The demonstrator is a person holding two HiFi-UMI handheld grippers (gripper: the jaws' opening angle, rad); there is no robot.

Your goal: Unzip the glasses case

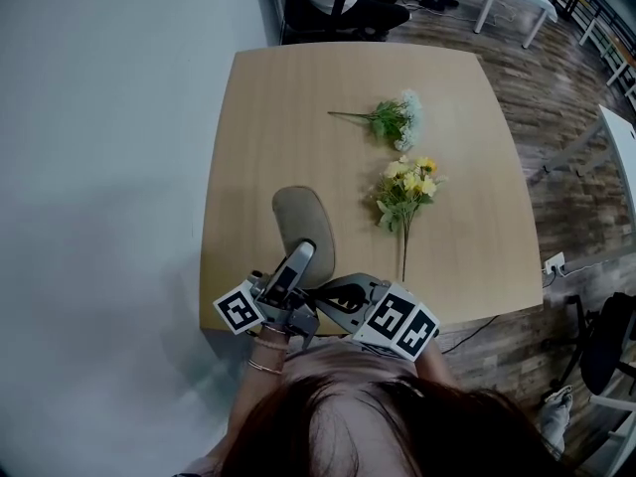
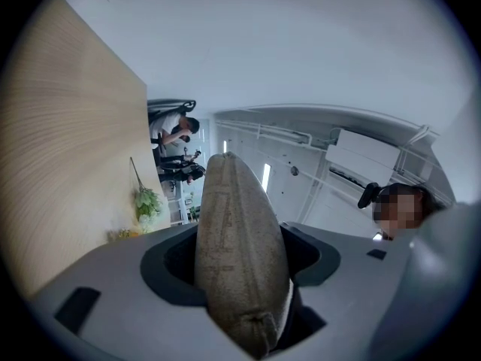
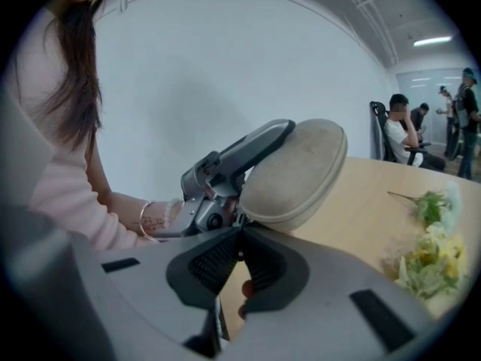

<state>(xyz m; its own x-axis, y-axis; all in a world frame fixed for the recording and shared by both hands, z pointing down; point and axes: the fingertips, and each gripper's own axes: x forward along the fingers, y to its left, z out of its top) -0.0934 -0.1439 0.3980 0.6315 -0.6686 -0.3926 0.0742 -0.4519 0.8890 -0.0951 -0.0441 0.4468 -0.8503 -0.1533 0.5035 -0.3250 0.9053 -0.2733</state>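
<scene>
A beige oval glasses case (image 1: 301, 222) is lifted off the wooden table (image 1: 268, 117) near its front edge. My left gripper (image 1: 294, 268) is shut on the case's near end. In the left gripper view the case (image 2: 239, 247) stands edge-on, filling the gap between the jaws. My right gripper (image 1: 324, 290) comes in from the right, just below the case. In the right gripper view its tips (image 3: 240, 229) are closed together at the zip seam on the case (image 3: 297, 175), pinching the small zipper pull. A hand with bracelets (image 3: 150, 220) holds the left gripper behind it.
A white-and-green flower sprig (image 1: 396, 119) and a yellow flower bunch (image 1: 407, 189) lie on the right half of the table. Seated people and chairs (image 1: 343, 3) are beyond the far edge. A white table (image 1: 624, 152) stands at the right.
</scene>
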